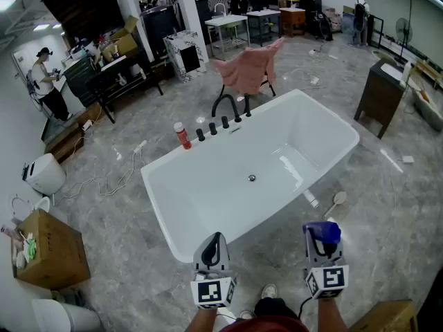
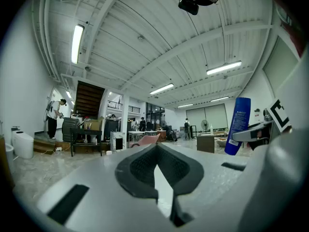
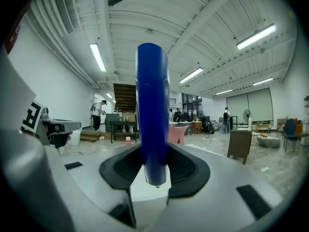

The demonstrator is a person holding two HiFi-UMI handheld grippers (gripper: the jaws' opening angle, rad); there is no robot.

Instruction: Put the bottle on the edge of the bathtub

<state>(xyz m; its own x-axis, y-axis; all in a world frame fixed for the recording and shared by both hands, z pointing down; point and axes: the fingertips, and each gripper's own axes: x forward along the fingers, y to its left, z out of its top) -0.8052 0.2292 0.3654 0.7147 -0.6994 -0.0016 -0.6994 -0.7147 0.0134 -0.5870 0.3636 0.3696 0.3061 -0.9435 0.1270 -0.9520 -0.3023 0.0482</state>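
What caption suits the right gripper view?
The right gripper holds a blue bottle vertically between its jaws.

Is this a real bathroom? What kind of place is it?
Probably not a bathroom: it looks like a big workshop or test hall. The tub stands alone on an open floor, with tables, boxes and cables around it.

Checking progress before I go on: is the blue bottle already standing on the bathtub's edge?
No, the blue bottle is clamped upright in the right hand-held gripper, short of the bathtub.
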